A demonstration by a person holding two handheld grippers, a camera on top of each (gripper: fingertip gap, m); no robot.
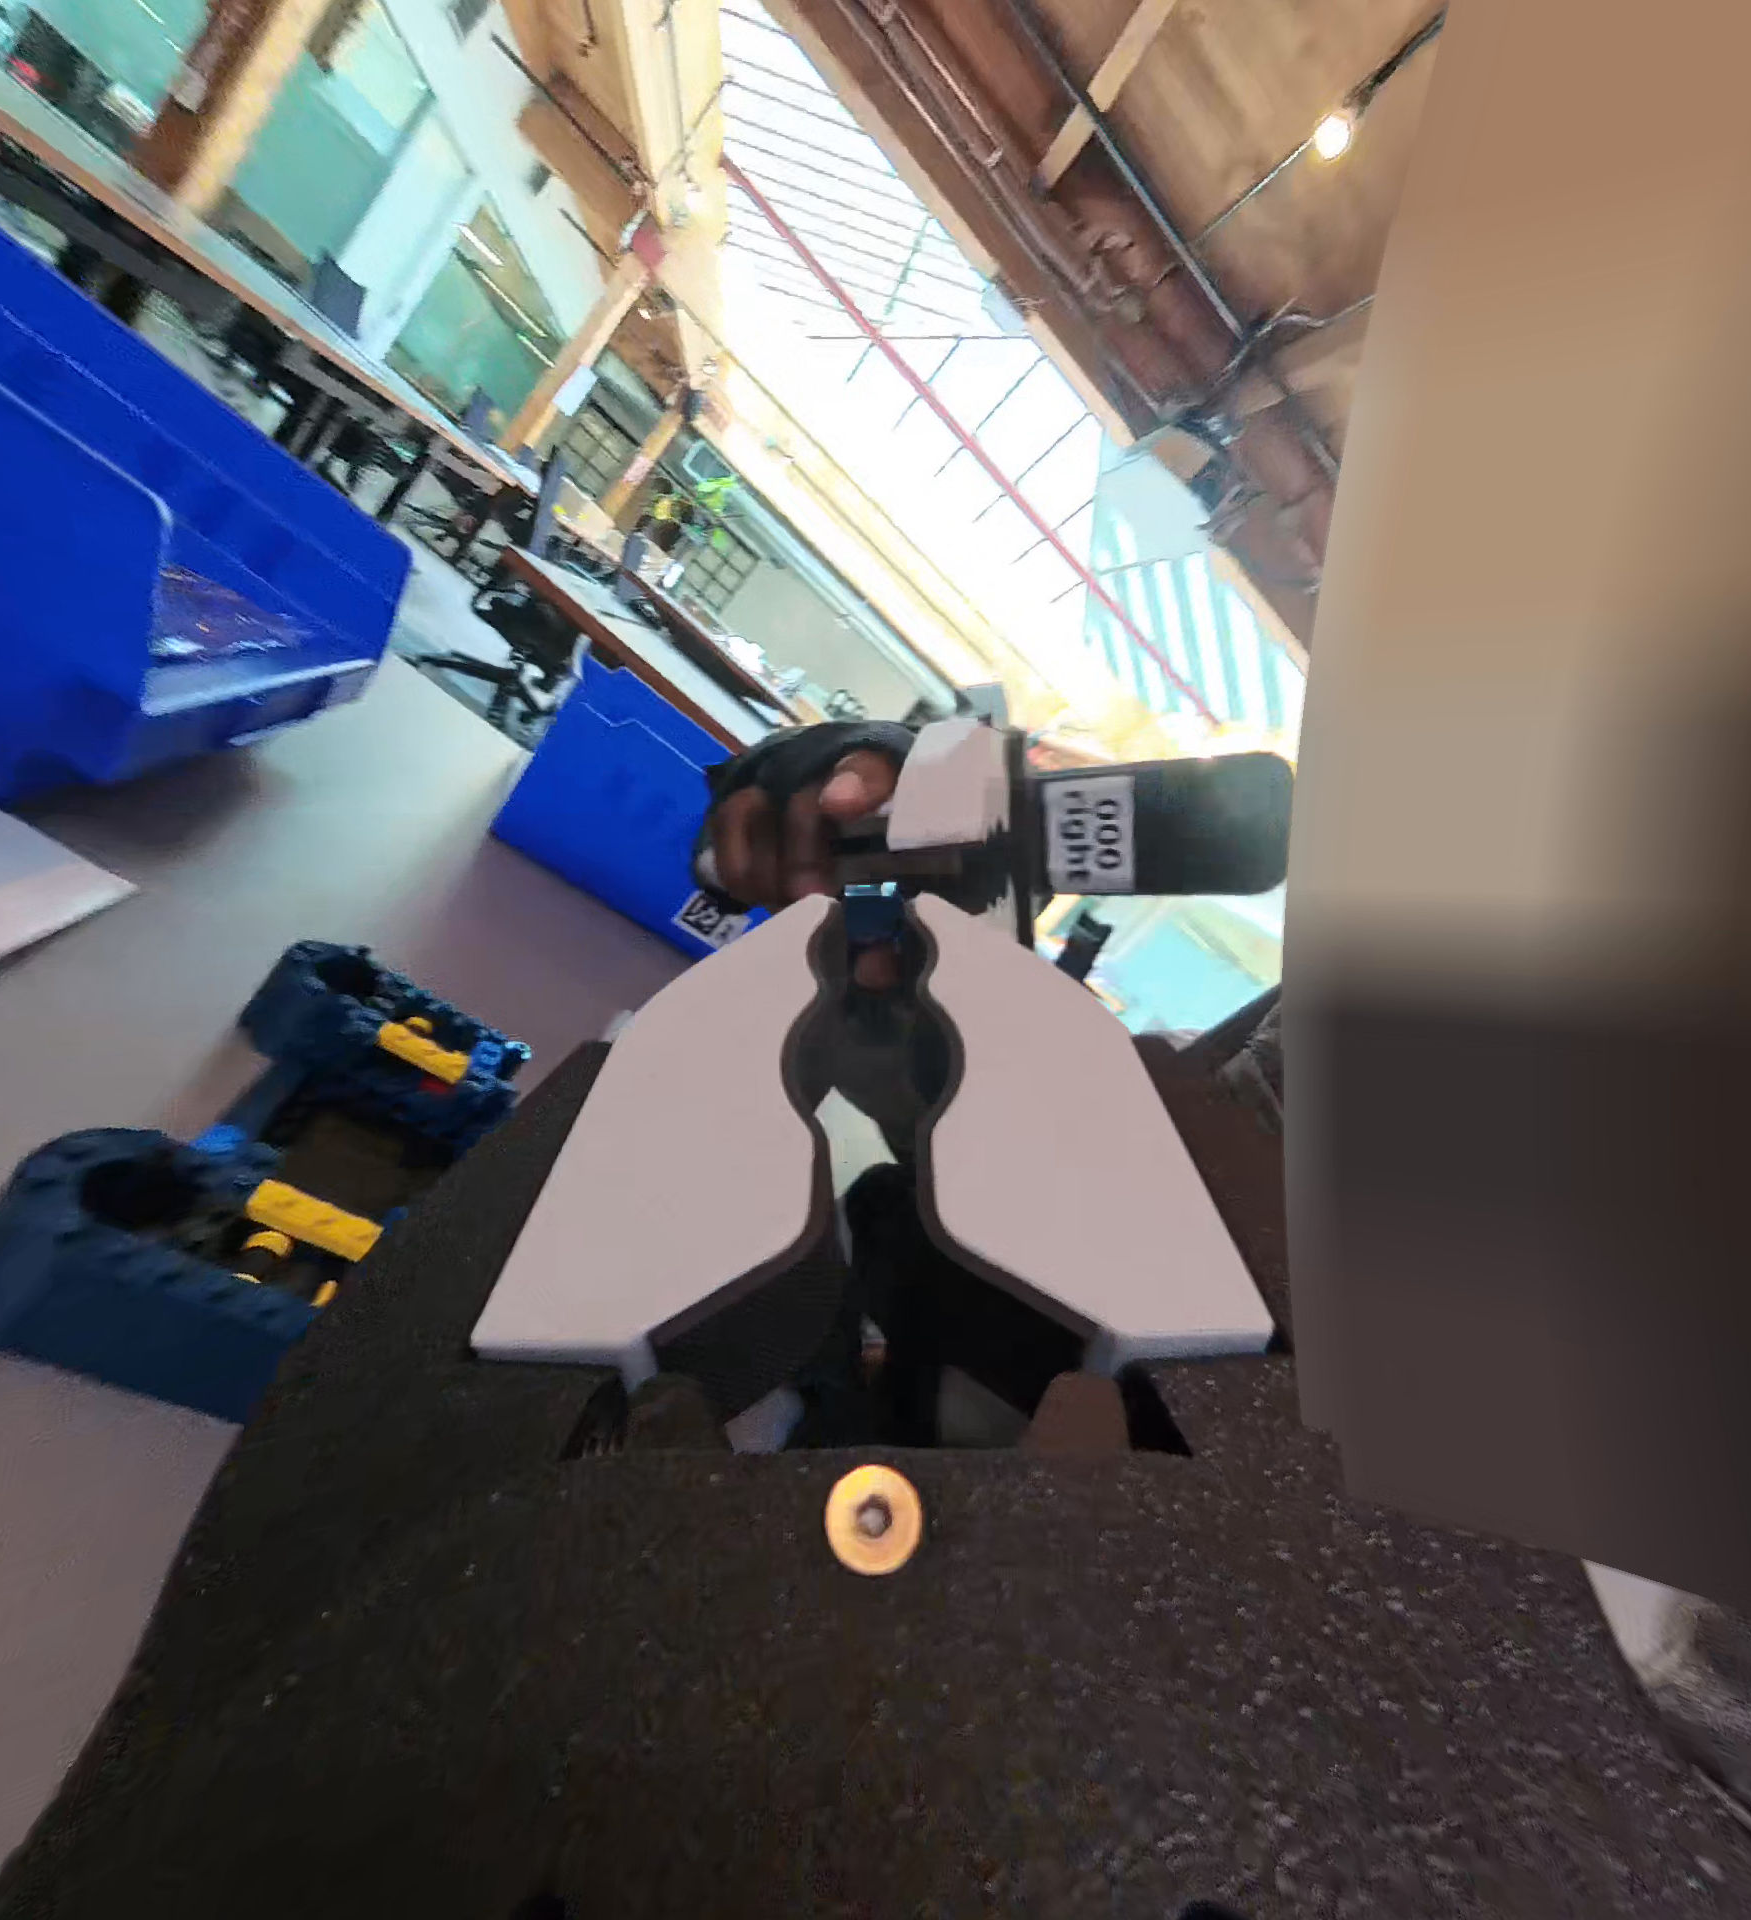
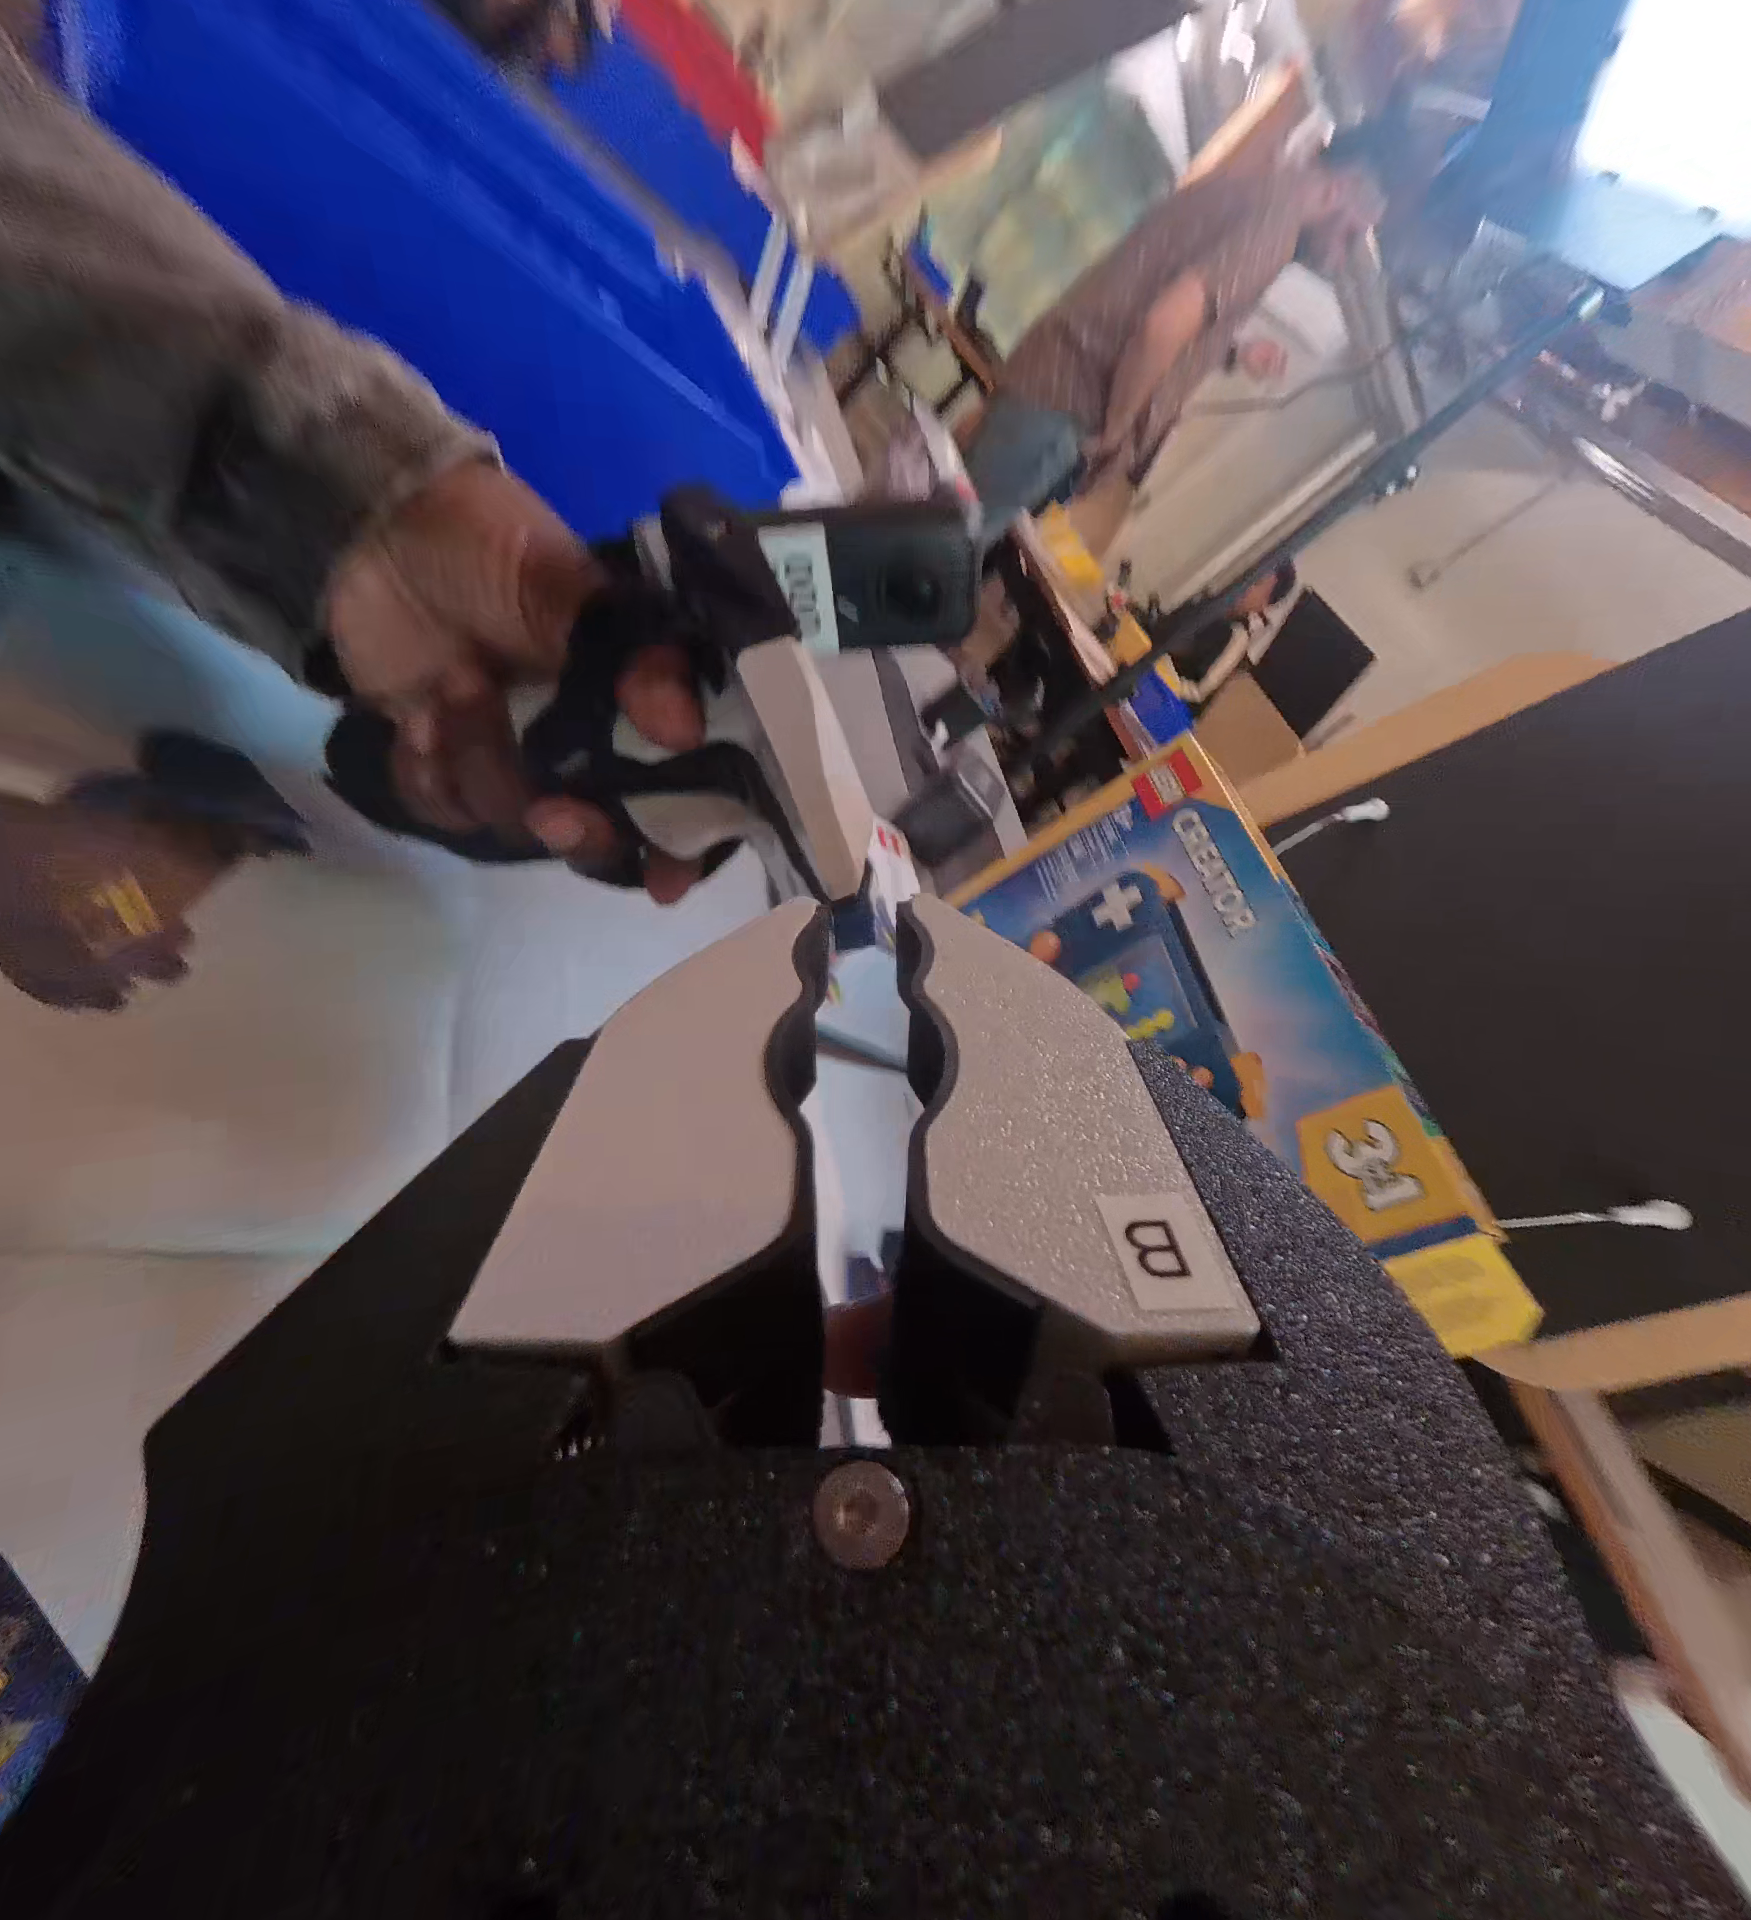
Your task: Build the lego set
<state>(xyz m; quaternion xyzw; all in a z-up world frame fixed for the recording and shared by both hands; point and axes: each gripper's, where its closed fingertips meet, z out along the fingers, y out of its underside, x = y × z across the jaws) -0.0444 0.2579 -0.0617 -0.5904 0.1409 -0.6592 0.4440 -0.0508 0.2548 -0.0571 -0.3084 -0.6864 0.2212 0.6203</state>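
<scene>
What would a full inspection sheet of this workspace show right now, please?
Surface: grey tabletop, white sheet.
Job's things: dark blue brick build with yellow parts; small blue piece.
Clutter: blue bins; printed toy box.
Grippers: left gripper pinches the small blue piece at its tips; right gripper is close against it, grasp unclear.
Cables: white cable on a black panel.
Surroundings: workshop hall, desks, skylight.
</scene>
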